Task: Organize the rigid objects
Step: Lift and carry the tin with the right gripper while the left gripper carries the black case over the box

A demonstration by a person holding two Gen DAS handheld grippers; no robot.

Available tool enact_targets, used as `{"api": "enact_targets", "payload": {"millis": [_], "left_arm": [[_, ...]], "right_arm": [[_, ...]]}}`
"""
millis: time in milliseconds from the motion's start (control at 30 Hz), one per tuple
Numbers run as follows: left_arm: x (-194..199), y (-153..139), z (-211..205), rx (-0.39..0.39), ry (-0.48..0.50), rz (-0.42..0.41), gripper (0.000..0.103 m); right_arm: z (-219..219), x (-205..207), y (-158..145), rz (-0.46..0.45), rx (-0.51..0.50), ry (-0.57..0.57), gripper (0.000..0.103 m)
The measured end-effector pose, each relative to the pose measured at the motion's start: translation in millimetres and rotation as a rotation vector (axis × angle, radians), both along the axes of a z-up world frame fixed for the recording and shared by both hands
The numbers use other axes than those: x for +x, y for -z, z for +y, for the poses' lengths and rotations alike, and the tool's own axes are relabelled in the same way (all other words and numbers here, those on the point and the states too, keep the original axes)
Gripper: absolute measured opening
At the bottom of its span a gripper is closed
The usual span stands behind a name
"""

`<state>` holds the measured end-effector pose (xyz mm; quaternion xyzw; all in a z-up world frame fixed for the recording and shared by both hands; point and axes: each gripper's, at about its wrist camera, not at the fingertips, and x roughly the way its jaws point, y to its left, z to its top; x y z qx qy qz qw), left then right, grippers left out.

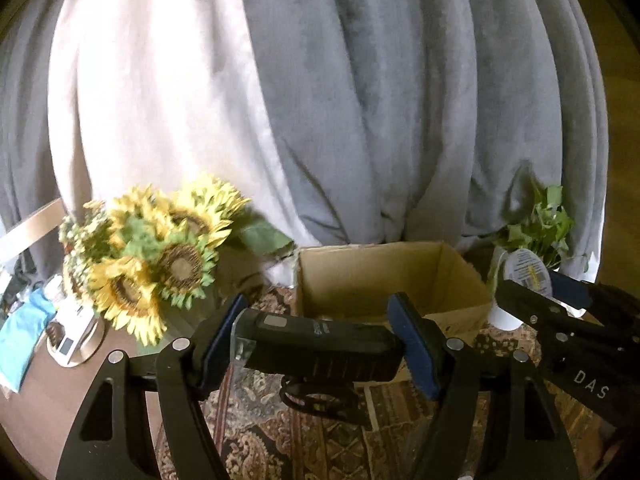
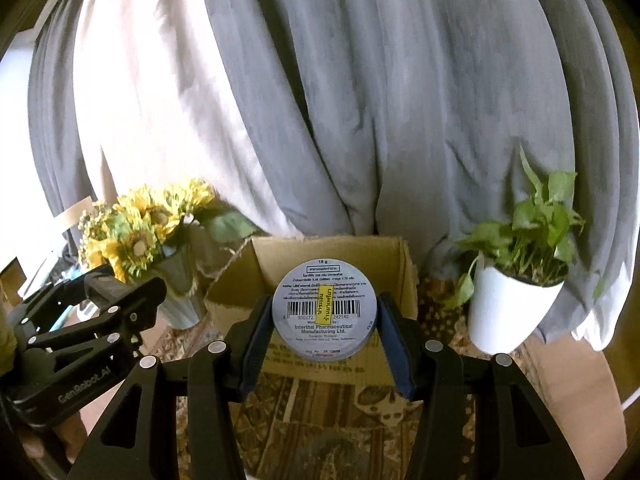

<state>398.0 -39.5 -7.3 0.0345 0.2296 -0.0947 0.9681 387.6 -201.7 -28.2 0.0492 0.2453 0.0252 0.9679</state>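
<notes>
While both items hang short of the cardboard box [image 2: 332, 264], I log: left gripper [image 1: 320, 344] clamping black bike light [image 1: 316, 350]; right gripper [image 2: 325, 320] clamping round tin [image 2: 325, 310]; neither boxed yet.

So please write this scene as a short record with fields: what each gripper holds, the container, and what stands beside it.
left gripper: shut on a black bike light, held crosswise
right gripper: shut on a round tin, barcode side facing the camera
container: open cardboard box, beyond both grippers
left of box: sunflowers in a vase
right of box: green plant in a white pot
surface: patterned cloth
</notes>
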Motion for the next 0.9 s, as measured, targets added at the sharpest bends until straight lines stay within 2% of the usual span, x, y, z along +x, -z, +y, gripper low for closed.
{"api": "enact_targets", "payload": {"millis": [467, 900], "left_arm": [[27.9, -21.3, -15.2, 0.000, 0.055, -0.033, 0.073], [73.0, -27.9, -29.2, 0.024, 0.092, 0.011, 0.073]], "right_arm": [[-11.7, 18.9, -16.7, -0.026, 0.001, 0.009, 0.053], [-22.9, 62.6, -31.1, 0.004, -0.048, -0.025, 0.053]]}}
